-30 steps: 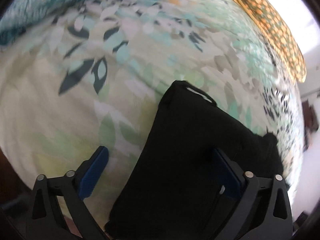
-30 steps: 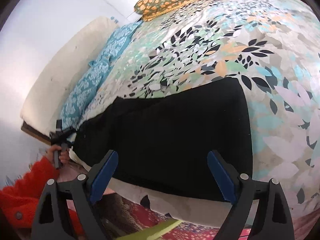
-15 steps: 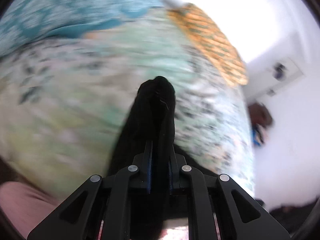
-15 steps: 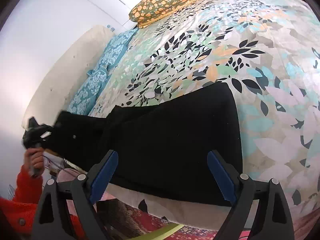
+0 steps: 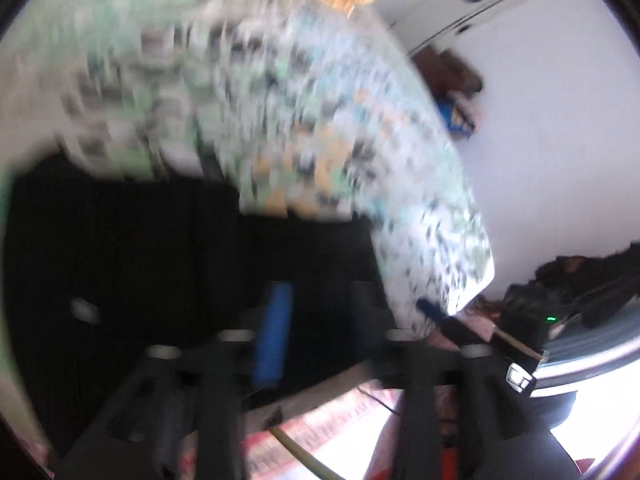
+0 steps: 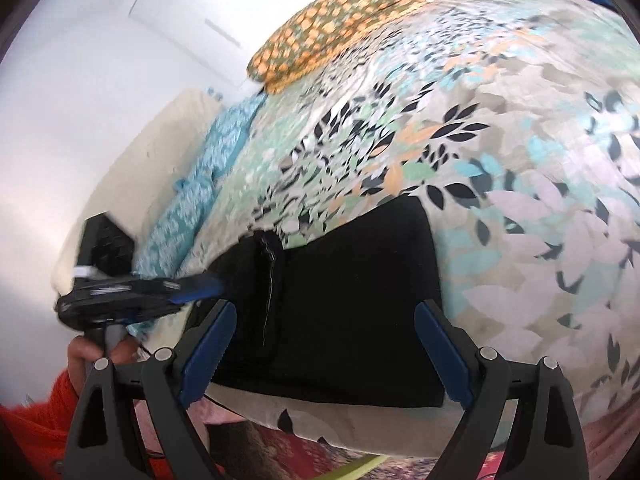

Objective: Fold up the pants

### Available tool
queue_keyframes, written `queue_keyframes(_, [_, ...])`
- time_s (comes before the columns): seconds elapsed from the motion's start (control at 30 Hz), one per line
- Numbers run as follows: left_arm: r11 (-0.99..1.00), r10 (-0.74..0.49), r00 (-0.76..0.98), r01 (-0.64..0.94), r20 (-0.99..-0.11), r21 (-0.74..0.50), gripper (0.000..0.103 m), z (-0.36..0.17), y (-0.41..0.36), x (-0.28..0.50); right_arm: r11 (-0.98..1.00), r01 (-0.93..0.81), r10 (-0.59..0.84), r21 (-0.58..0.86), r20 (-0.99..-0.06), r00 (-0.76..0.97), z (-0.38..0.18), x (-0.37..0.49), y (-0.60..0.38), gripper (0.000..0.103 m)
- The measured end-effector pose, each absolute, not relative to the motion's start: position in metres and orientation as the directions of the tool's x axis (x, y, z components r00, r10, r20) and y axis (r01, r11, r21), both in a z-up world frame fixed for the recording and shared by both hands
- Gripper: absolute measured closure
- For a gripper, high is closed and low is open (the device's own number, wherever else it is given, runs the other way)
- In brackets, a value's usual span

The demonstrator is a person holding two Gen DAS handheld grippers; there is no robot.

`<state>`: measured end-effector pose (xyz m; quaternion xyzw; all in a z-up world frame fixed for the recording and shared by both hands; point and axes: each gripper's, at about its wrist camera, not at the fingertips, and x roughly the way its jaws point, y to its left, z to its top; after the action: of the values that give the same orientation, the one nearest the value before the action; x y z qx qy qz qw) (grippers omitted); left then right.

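Observation:
The black pants (image 6: 340, 300) lie folded on the floral bedspread (image 6: 500, 160) near the bed's front edge. In the right wrist view my right gripper (image 6: 324, 344) is open and empty, held above the pants. My left gripper (image 6: 200, 284) comes in from the left at the folded edge of the pants. The left wrist view is heavily blurred: its blue pads (image 5: 274, 332) stand apart over the black pants (image 5: 140, 260), so my left gripper (image 5: 316, 328) is open.
An orange patterned pillow (image 6: 340, 20) and a teal patterned cushion (image 6: 208, 184) lie at the far side of the bed. A white wall (image 6: 80, 60) stands behind. A red patterned rug (image 6: 304, 452) shows below the bed edge.
The left gripper closed on one end of the pants, carried it rightwards over the rest, and has now opened. The right gripper stayed open and moved closer in.

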<state>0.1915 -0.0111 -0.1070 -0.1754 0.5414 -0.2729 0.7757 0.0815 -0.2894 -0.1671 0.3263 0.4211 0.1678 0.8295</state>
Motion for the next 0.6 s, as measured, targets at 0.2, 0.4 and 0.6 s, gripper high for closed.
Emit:
queue_keyframes(0.2, [0.901, -0.406, 0.573, 0.120, -0.712, -0.417, 0.016, -0.065, 0.099, 0.188, 0.673, -0.264, 0.720, 0.691, -0.532, 0.445, -0.161, 0.096, -0.223, 0.013])
queue_keyframes(0.4, [0.950, -0.065, 0.600, -0.208, -0.798, -0.234, 0.017, -0.146, 0.192, 0.156, 0.651, -0.513, 0.727, 0.560, -0.655, 0.207, -0.175, 0.102, -0.117, 0.013])
queue_keyframes(0.6, [0.907, -0.087, 0.582, -0.289, -0.809, -0.305, 0.025, -0.163, 0.215, 0.148, 0.688, -0.451, 0.698, 0.568, -0.687, 0.199, -0.200, 0.138, -0.107, 0.013])
